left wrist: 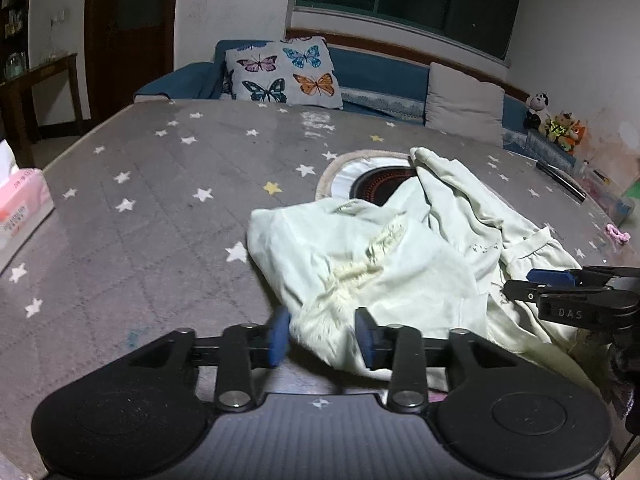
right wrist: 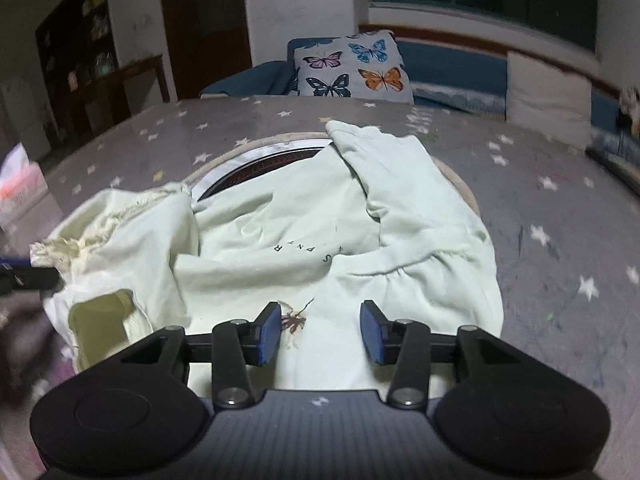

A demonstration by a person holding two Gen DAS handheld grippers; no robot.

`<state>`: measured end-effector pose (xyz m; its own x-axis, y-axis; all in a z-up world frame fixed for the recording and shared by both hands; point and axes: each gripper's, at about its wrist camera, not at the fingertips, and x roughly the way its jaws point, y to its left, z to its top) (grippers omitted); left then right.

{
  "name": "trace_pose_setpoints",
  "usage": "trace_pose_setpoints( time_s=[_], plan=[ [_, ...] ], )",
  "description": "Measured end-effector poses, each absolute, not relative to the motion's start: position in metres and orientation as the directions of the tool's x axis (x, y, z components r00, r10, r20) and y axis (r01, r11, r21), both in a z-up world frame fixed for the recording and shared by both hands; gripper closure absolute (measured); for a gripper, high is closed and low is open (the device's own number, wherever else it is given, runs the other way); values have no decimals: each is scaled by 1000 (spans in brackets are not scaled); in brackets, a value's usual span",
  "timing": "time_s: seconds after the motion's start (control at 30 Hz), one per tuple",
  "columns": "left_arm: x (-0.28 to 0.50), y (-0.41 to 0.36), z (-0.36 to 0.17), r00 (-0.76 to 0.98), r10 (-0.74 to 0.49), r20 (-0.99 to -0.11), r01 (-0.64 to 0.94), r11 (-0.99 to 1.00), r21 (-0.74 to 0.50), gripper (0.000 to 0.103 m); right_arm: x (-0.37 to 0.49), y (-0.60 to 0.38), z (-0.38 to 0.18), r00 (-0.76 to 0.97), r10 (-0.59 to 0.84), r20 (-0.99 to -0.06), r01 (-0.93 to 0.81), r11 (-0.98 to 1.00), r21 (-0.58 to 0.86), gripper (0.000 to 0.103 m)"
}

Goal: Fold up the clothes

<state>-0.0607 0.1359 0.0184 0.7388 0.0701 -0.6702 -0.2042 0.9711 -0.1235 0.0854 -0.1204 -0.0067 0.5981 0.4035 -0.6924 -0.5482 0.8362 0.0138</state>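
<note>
A pale green garment (left wrist: 400, 256) lies crumpled on the grey star-patterned table cover (left wrist: 152, 208); it also shows in the right wrist view (right wrist: 320, 236), with printed letters and a small dark motif. My left gripper (left wrist: 322, 338) is open, its blue pads either side of the garment's near frilly edge. My right gripper (right wrist: 320, 330) is open over the garment's near hem; it shows from the side in the left wrist view (left wrist: 560, 284) at the garment's right edge. The left gripper's tip shows at the left edge of the right wrist view (right wrist: 24, 276).
A round mat with a dark centre (left wrist: 372, 178) lies partly under the garment. A pink tissue box (left wrist: 20, 208) sits at the table's left edge. A butterfly cushion (left wrist: 280, 70), a grey cushion (left wrist: 464, 104) and soft toys (left wrist: 556, 120) line the blue sofa behind.
</note>
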Motion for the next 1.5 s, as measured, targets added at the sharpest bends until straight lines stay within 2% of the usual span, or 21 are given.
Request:
trace_pose_setpoints(
  time_s=[0.03,0.07,0.17,0.43,0.6,0.8,0.93,1.1,1.5],
  plan=[
    [-61,137,20,741,74,-667,-207,971,-122,58,84,-120,-6,604,396,-692,-545,838,4,70],
    [-61,139,22,744,76,-664,-209,970,-123,55,83,-120,-6,609,389,-691,-541,841,-4,81],
    [-58,140,29,756,83,-650,-214,969,-125,53,83,-131,-2,622,380,-684,-519,855,4,101],
    [-33,124,41,787,64,-614,-170,979,-116,48,63,-187,24,735,312,-602,-405,914,-22,102],
    [-11,111,40,788,49,-613,-138,986,-98,48,46,-244,32,798,194,-571,-246,969,-13,102],
    [7,101,37,781,48,-622,-116,991,-69,48,26,-303,25,789,75,-609,-66,997,37,102],
    [20,99,38,778,57,-626,-104,994,-39,48,21,-323,16,758,0,-653,-2,1000,-2,101],
    [48,95,40,775,58,-630,-77,997,-3,49,41,-316,31,762,68,-644,-82,997,8,96],
    [121,84,20,718,34,-695,8,998,56,50,140,-227,44,679,333,-654,-384,921,70,96]
  ],
)
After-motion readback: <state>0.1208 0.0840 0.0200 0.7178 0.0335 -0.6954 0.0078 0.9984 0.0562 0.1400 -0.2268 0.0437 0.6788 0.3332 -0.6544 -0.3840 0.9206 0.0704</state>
